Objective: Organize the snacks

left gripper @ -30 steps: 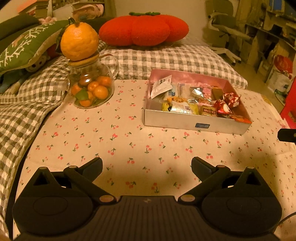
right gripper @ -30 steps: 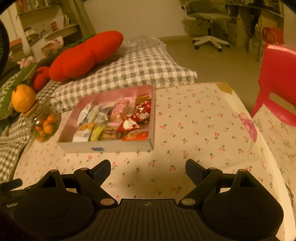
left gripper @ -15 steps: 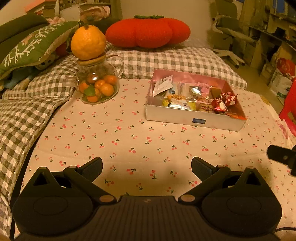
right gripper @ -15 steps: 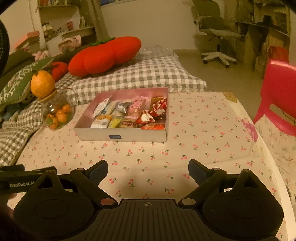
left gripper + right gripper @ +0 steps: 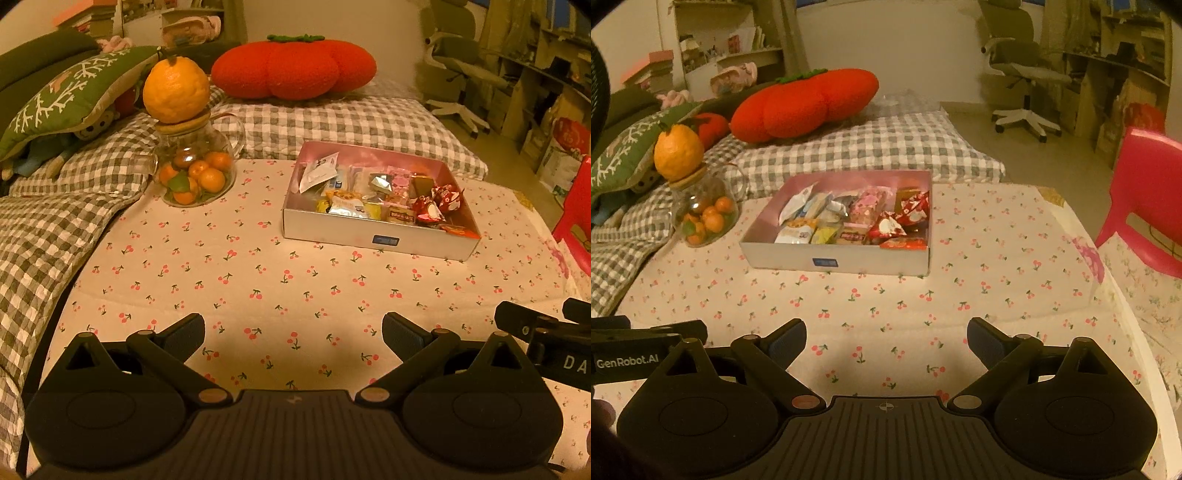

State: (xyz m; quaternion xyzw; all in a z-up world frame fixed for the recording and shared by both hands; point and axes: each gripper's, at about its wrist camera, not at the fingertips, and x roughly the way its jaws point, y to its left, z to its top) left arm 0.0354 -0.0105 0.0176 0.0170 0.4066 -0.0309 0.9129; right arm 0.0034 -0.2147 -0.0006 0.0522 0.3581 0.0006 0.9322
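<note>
A shallow pink-lined box [image 5: 373,236] [image 5: 834,260] stands on the cherry-print tablecloth, filled with several wrapped snacks [image 5: 388,199] [image 5: 857,221]. My left gripper [image 5: 293,328] hovers open over bare cloth, well in front of the box, with nothing between its fingers. My right gripper [image 5: 886,338] is likewise open and empty, nearer the table's front than the box. Each gripper's body shows at the edge of the other's view.
A glass jar of small oranges [image 5: 194,177] [image 5: 705,218] with a large orange on its lid stands left of the box. Checked bedding and a red tomato cushion [image 5: 295,70] lie behind. A pink chair [image 5: 1148,199] stands right of the table.
Both grippers have drawn back from the box, which now looks smaller and farther. The right gripper's view has levelled out and its body now shows at the left view's right edge.
</note>
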